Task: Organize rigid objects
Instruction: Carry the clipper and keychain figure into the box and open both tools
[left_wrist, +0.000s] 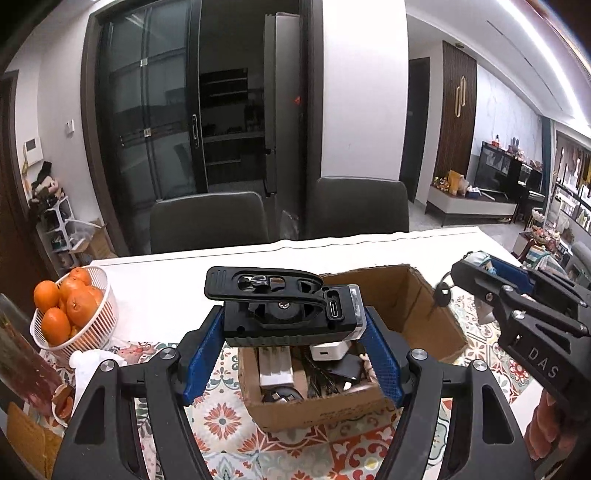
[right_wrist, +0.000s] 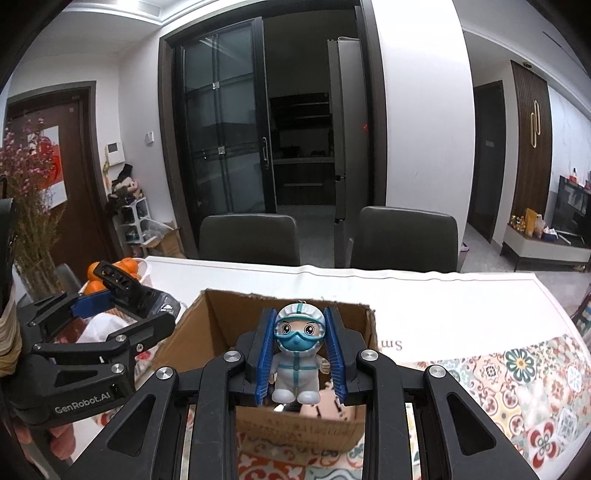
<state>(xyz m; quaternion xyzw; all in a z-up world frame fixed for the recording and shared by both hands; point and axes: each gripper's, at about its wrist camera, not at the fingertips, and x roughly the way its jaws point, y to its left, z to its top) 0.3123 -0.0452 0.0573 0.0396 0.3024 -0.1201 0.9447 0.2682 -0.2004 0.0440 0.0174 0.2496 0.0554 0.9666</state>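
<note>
My left gripper (left_wrist: 293, 326) is shut on a black clip-on device (left_wrist: 273, 314) with a USB-C port, its blue pads pressing both ends. It hangs just above an open cardboard box (left_wrist: 417, 295) holding chargers and cables. My right gripper (right_wrist: 300, 325) is shut on a small toy figure (right_wrist: 297, 354) in a white suit with blue goggles, held over the same box (right_wrist: 221, 317). In the left wrist view the right gripper (left_wrist: 480, 267) sits at the right, with keys (left_wrist: 441, 293) dangling below it. The left gripper (right_wrist: 110, 295) shows at the left of the right wrist view.
A white basket (left_wrist: 107, 295) of oranges stands at the table's left. A patterned cloth (right_wrist: 517, 376) covers the near part of the white table. Two dark chairs (left_wrist: 207, 221) stand at the far edge. Dried flowers (right_wrist: 29, 206) rise at the left.
</note>
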